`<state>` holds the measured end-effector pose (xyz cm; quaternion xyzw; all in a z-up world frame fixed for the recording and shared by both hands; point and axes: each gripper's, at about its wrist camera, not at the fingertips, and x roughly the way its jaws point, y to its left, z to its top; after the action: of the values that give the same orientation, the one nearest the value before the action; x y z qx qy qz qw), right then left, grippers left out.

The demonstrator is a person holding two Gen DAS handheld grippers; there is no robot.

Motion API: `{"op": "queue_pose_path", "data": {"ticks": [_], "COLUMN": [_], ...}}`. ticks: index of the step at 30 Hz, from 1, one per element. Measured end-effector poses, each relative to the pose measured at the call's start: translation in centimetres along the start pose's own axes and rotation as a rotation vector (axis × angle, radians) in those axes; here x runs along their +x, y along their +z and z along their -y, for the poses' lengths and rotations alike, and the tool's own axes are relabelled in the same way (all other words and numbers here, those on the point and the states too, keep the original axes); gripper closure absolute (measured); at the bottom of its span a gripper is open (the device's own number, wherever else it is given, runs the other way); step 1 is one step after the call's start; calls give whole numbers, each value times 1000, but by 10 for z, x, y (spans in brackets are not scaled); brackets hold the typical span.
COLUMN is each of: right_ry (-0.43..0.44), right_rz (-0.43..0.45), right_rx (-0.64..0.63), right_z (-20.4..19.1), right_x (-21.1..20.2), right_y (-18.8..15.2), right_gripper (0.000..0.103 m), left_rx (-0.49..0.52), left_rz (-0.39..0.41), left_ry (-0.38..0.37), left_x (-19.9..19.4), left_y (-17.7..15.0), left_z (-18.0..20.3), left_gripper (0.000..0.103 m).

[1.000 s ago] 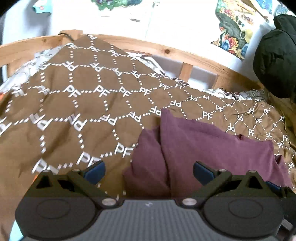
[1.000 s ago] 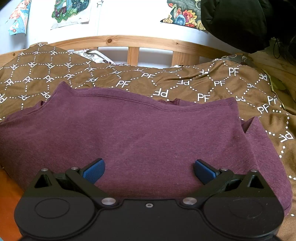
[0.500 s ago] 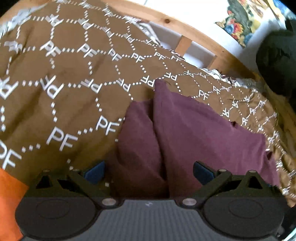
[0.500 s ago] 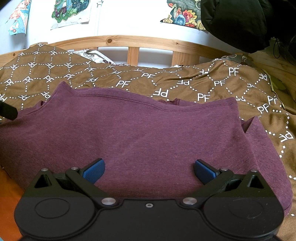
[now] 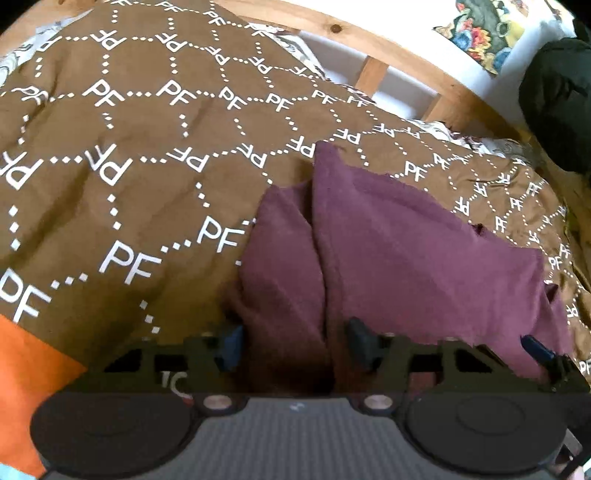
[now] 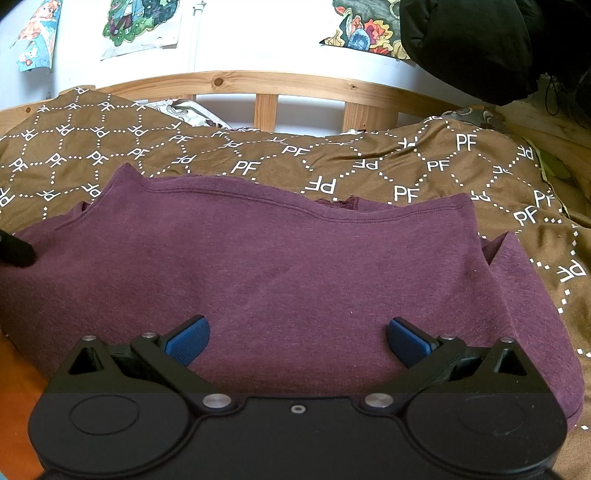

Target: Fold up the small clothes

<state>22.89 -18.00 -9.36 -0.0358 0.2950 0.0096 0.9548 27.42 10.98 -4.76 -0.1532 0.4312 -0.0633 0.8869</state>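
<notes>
Lying flat across the bed is a maroon shirt point(image 6: 295, 266), its stitched hem running along the far edge and one sleeve tucked out at the right side. Seen from the left gripper's camera, the near end of the shirt is bunched into a soft fold, with a deep crease between the sleeve part and the body.

That bunched end sits between the fingers of the left gripper point(image 5: 291, 343). Its jaws have just been closing, and the cloth is between them, though the picture is blurred there and I cannot tell whether the blue pads point(image 5: 231, 345) actually press on it.

The right gripper point(image 6: 295, 341) hovers low over the near middle of the shirt with its jaws spread wide, nothing between its blue pads. At the left edge of its view a dark fingertip of the other gripper pokes in against the shirt's side.

Under the shirt is a brown duvet point(image 6: 424, 166) patterned with white dotted hexagons and the letters PF. Behind it runs a wooden bed rail point(image 6: 280, 85) with short slats, and above that a white wall with colourful posters point(image 6: 140, 22). A dark bundle of cloth point(image 6: 472, 48) hangs at the upper right. An orange patch point(image 5: 33, 362) shows at the near left corner.
</notes>
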Motion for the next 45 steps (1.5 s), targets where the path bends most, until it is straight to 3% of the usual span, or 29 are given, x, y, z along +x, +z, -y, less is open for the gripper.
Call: {"op": "queue_pose_path", "data": {"ticks": [5, 7, 11, 14, 17, 20, 28, 35, 41, 45], "right_ry": [115, 167, 189, 170, 168, 181, 91, 39, -86, -95], "right_rz": [-76, -76, -38, -1, -12, -13, 0, -12, 3, -3], "right_rx": [80, 99, 44, -17, 11, 54, 114, 235, 239, 260], "right_z": [22, 34, 52, 64, 76, 87, 122, 172, 208, 222], "right_x": [-4, -13, -49, -82, -105, -118, -118, -116, -117, -113], "right_y": [12, 16, 23, 23, 16, 9, 9, 3, 0, -4], "right_gripper": [1, 1, 1, 1, 0, 1, 1, 0, 1, 1], "left_rx": [-38, -36, -55, -29, 0, 29, 215, 477, 523, 561], "left_rz": [13, 11, 3, 9, 30, 67, 127, 146, 83, 44], "left_ry": [21, 35, 74, 106, 133, 143, 139, 2, -144, -208], "left_x": [-4, -4, -5, -6, -11, -19, -41, -52, -30, -16], "left_y": [-5, -4, 0, 3, 7, 15, 48, 51, 21, -11], "left_z": [1, 4, 11, 22, 37, 55, 142, 252, 305, 312], "left_gripper": [58, 61, 67, 82, 89, 92, 94, 97, 97, 97]}}
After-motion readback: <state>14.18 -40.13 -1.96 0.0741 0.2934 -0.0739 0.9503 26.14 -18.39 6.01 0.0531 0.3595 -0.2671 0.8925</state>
